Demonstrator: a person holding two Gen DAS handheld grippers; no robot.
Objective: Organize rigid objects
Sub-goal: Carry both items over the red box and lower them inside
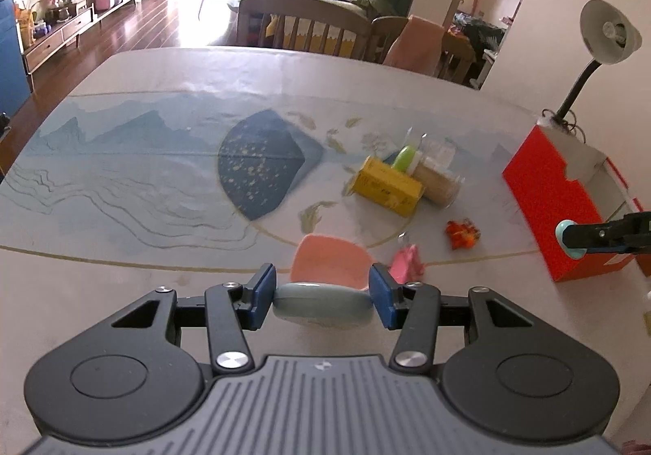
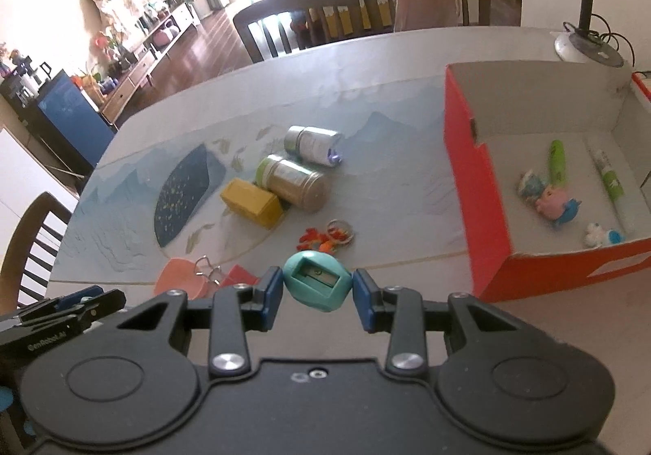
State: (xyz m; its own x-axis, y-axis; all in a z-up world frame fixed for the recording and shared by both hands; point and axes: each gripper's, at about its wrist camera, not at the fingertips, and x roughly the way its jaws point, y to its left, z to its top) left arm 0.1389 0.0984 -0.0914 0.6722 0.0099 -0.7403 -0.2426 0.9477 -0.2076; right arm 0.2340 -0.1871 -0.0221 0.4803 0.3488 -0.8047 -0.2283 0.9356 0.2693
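- the left gripper [image 1: 321,294] is clamped on a grey-blue oval case [image 1: 322,304], both blue pads touching its ends, held above the near part of the tabletop [image 1: 142,178].
- the right gripper [image 2: 318,289] pinches a teal pencil sharpener [image 2: 317,286] (blade slot facing up) between its fingers, just left of the red cardboard box [image 2: 480,211].
- inside the box lie a green tube [image 2: 556,162], a white tube with green print [image 2: 610,180], a pink toy figure [image 2: 555,205] and a small white-and-blue figure [image 2: 602,235].
- out on the tabletop a yellow box [image 2: 252,203] touches a brown-filled jar [image 2: 295,184] lying on its side; a second, silver-lidded jar [image 2: 313,146] lies just behind.
- nearer the grippers sit an orange keychain charm [image 2: 325,237] with metal rings, a salmon-pink dish [image 1: 329,262] and a pink item with a metal clip [image 1: 405,266], too blurred to name.
- a desk lamp [image 1: 606,32] stands behind the red box.
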